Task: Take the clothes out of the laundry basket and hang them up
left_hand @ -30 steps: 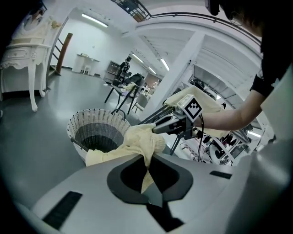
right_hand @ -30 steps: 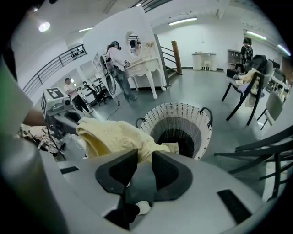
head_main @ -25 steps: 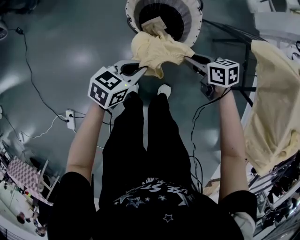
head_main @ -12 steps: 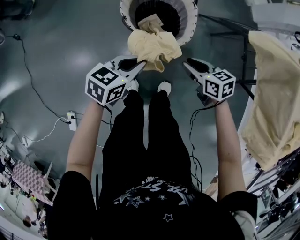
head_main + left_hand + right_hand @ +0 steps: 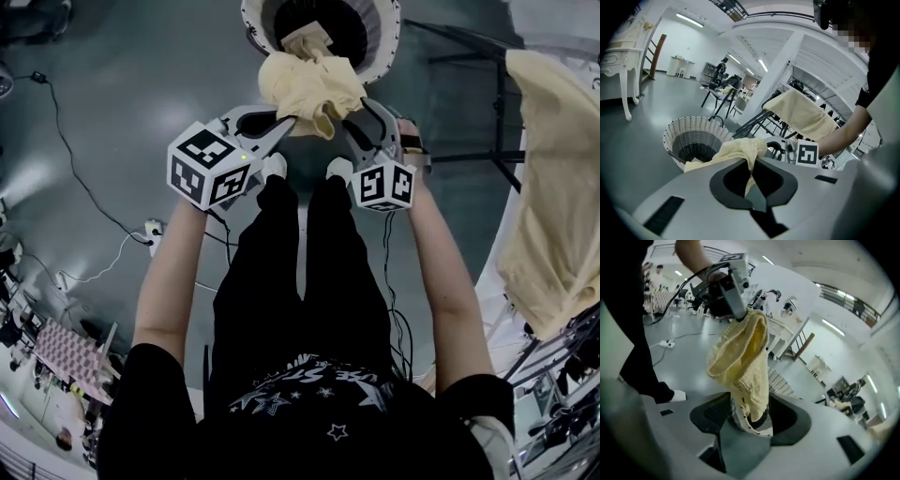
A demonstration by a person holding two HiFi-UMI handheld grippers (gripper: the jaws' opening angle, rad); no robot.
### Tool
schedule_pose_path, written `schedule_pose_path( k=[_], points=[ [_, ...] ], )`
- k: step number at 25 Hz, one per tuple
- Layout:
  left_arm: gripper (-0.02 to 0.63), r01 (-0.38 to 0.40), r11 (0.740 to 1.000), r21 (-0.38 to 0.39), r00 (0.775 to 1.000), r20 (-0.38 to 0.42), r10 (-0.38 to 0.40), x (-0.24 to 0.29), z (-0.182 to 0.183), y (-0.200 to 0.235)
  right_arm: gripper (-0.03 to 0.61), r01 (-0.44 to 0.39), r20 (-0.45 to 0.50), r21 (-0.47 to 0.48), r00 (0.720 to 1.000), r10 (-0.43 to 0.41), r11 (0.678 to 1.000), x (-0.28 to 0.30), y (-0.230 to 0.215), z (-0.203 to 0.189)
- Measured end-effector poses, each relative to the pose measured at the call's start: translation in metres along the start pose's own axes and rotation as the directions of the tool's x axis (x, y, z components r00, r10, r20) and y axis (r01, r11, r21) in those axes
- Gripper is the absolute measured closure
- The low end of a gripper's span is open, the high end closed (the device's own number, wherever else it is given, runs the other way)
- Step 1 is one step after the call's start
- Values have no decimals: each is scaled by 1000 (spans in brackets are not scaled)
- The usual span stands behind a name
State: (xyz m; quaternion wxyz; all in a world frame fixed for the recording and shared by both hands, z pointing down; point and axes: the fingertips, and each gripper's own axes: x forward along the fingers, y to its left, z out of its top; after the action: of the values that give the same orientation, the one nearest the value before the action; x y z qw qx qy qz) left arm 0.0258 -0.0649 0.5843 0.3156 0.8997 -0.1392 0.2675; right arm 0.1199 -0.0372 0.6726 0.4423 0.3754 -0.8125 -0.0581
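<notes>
A pale yellow knitted garment (image 5: 309, 84) hangs bunched over the white wicker laundry basket (image 5: 384, 58). My left gripper (image 5: 287, 127) is shut on its left edge; in the left gripper view the cloth (image 5: 736, 150) runs out of the closed jaw tips (image 5: 751, 168) toward the basket (image 5: 693, 136). My right gripper (image 5: 364, 114) sits at the garment's lower right, rolled on its side. Its jaws have just been opening and stand wide. In the right gripper view a fold of the garment (image 5: 740, 357) hangs down between them (image 5: 750, 420) without being pinched.
A second yellow garment (image 5: 553, 187) hangs on the drying rack at the right (image 5: 801, 115). The person's legs and white shoes (image 5: 274, 167) stand just below the grippers. A power strip (image 5: 153, 230) and cables lie on the grey floor at left.
The right gripper let go of the garment's right corner, rolled over and moved left back to the cloth with wider jaws. The garment bunched up at the left gripper, which stayed put.
</notes>
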Motion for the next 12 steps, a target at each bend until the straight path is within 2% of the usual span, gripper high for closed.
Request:
schedule_pose_path(
  k=[4,7,10,12],
  points=[
    [583,6,1000,-4,1000,0,-6,-1,2,1,311,34,49,-132,998,-28,991,13,10,12],
    [584,4,1000,-4,1000,4,-4,-1,6,3,318,65,74,-139,996,-55,988,17,12,19],
    [583,-1,1000,-1,1000,3,1,-3,6,9,422,138,109,-99,986,-127,985,11,0,32],
    [583,-9,1000,-1,1000,-5,9,-6,3,15,495,157,121,-95,982,-145,983,6,-6,39]
  ],
)
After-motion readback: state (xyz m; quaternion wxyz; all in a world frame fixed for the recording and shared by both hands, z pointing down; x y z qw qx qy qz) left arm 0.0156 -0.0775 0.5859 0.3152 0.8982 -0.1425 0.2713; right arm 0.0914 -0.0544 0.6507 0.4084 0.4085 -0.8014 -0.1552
